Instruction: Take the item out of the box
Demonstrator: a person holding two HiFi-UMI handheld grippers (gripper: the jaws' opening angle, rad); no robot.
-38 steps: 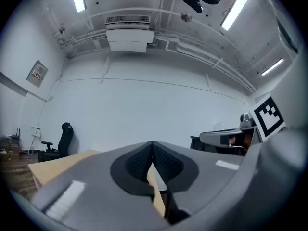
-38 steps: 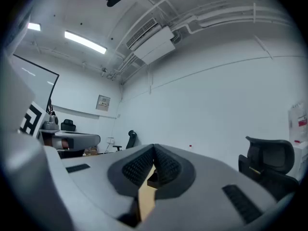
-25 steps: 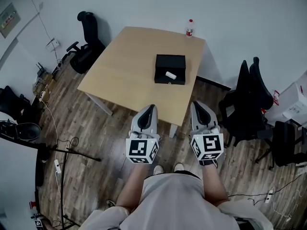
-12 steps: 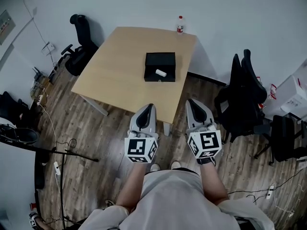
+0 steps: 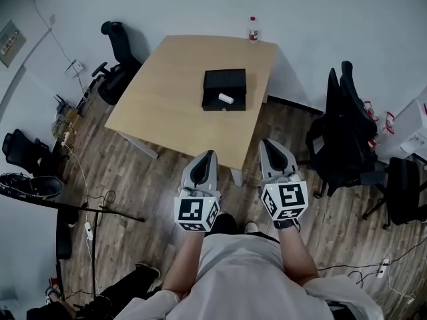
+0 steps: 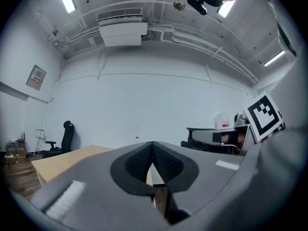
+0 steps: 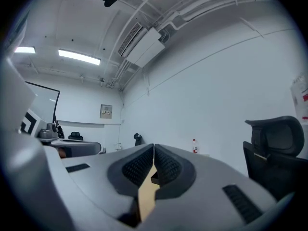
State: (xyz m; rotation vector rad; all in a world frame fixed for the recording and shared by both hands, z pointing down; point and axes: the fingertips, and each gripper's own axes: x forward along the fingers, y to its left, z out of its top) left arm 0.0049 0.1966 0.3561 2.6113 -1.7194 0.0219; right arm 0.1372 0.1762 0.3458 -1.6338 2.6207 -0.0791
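Note:
A black open box (image 5: 225, 90) sits on the light wooden table (image 5: 173, 105), towards its far right side. A small white cylindrical item (image 5: 226, 99) lies inside the box. My left gripper (image 5: 207, 158) is held over the floor just short of the table's near edge, jaws shut and empty. My right gripper (image 5: 271, 146) hovers beside it to the right, also shut on nothing. In the left gripper view the jaw tips (image 6: 152, 143) meet. The right gripper view shows its jaws (image 7: 154, 147) closed, with the table and a corner of the box (image 7: 154, 178) past them.
A bottle with a red cap (image 5: 253, 29) stands at the table's far edge. Black office chairs stand to the right (image 5: 347, 132) and at the far left (image 5: 120, 52). Cables and a stand lie on the wooden floor at left (image 5: 100, 209). A white box (image 5: 417, 129) is far right.
The view has shifted a little; the table and box sit slightly further right and lower than half a second ago. Both grippers stay shut, side by side.

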